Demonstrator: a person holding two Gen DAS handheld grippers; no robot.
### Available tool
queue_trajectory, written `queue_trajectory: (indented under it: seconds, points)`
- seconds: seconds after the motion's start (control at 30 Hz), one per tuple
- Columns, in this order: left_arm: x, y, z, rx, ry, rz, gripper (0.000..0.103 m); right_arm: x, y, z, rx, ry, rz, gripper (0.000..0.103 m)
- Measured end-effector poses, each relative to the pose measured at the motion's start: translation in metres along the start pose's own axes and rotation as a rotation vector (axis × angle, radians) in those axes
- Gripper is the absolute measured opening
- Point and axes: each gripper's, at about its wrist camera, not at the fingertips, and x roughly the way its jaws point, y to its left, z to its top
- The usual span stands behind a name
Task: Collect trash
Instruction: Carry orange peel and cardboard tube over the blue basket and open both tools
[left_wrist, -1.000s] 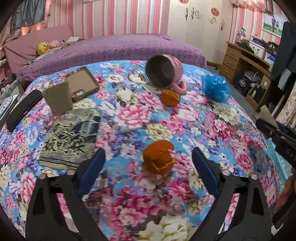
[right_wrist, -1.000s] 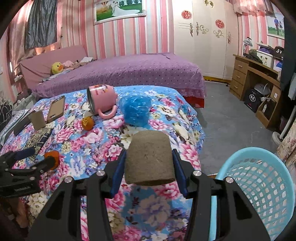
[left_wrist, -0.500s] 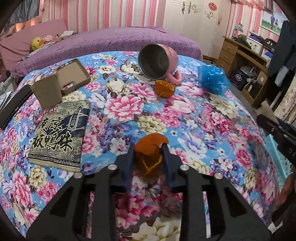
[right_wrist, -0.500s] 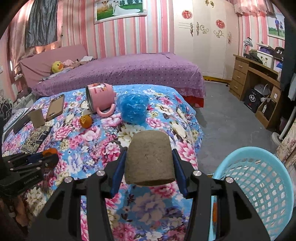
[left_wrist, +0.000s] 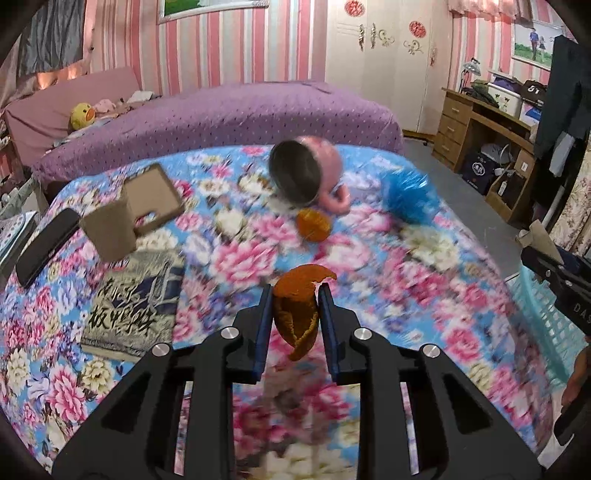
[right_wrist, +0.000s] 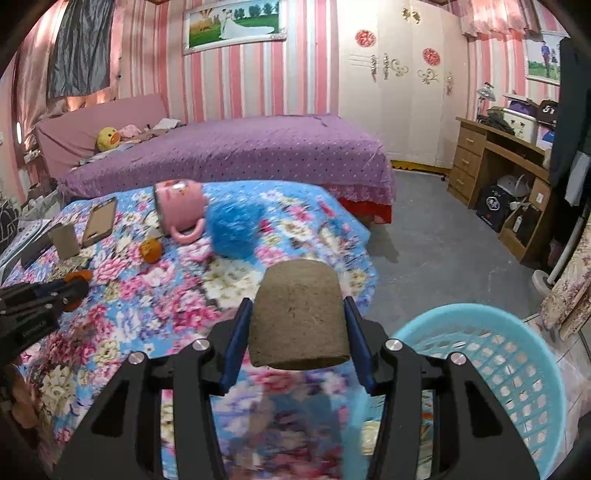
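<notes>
My left gripper is shut on a piece of orange peel and holds it above the floral table. A second orange peel lies by the tipped pink mug. A crumpled blue plastic bag lies to the right of the mug. My right gripper is shut on a brown cardboard tube, near the table's right edge, beside the light blue basket. The left gripper with its peel shows at the left of the right wrist view.
On the table's left side lie a brown phone case, a cardboard piece, a black phone and a printed packet. A purple bed stands behind. A wooden desk stands at the right.
My left gripper closed on the orange peel and lifted it off the table. My right gripper kept hold of the cardboard tube and shifted slightly toward the basket.
</notes>
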Motion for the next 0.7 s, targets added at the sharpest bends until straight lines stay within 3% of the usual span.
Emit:
queue_trajectory:
  seconds: [0.1,0.4,0.7]
  points:
    - [-0.006,-0.019,0.005,0.025,-0.025,0.002,0.023,-0.008,-0.023,0.001,0.037,-0.017,-0.016,0.049]
    - [-0.017,-0.108,0.012,0.105,-0.067,-0.095,0.023,-0.037,-0.099,-0.010,0.127,-0.049,-0.099,0.049]
    - [-0.013,-0.189,-0.004,0.156,-0.036,-0.214,0.023,-0.058,-0.157,-0.037,0.133,-0.023,-0.219,0.049]
